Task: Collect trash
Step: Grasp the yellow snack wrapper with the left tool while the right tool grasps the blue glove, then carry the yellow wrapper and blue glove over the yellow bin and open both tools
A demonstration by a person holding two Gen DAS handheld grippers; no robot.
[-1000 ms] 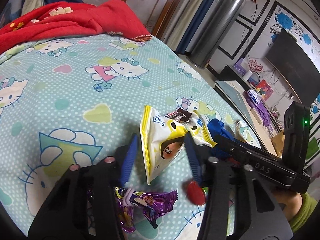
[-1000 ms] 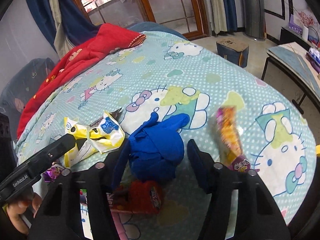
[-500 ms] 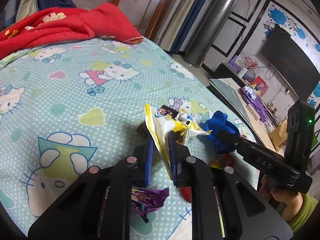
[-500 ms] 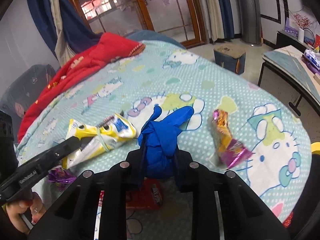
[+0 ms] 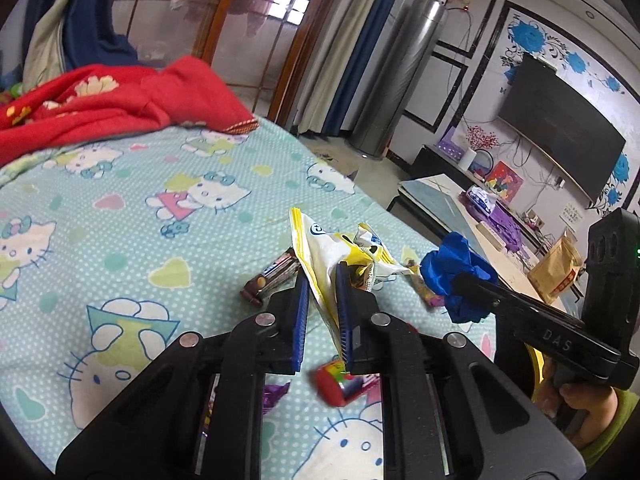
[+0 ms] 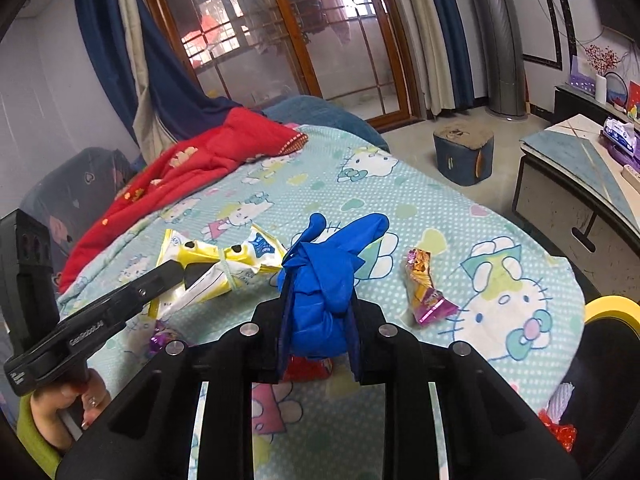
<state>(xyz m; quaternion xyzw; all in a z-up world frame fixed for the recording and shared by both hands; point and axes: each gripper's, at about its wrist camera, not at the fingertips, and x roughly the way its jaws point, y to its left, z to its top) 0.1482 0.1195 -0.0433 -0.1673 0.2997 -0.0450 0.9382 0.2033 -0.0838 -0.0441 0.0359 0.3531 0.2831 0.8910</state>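
Observation:
My left gripper [image 5: 320, 276] is shut on a yellow and white snack bag [image 5: 324, 244], which it holds a little above the cartoon-cat bed sheet [image 5: 120, 208]. My right gripper [image 6: 319, 300] is shut on a crumpled blue glove [image 6: 324, 264], also raised off the sheet. In the left wrist view the blue glove [image 5: 452, 268] hangs at the tip of the right gripper [image 5: 460, 282]. In the right wrist view the snack bag [image 6: 224, 264] sits in the left gripper [image 6: 180, 274]. On the sheet lie a brown bar wrapper [image 5: 272, 276], a red wrapper [image 5: 336, 380] and an orange-purple wrapper [image 6: 424, 288].
A purple wrapper [image 6: 164, 338] lies under the left gripper. A red blanket [image 5: 100, 104] is heaped at the far end of the bed. A yellow-rimmed black bin [image 6: 608, 308] stands at the bed's right edge. Beyond are a low table [image 6: 580, 168] and a stool [image 6: 464, 156].
Both grippers closed, the left on the snack bag and the right on the blue glove. Both then rose, lifting their items off the sheet and uncovering the brown bar wrapper.

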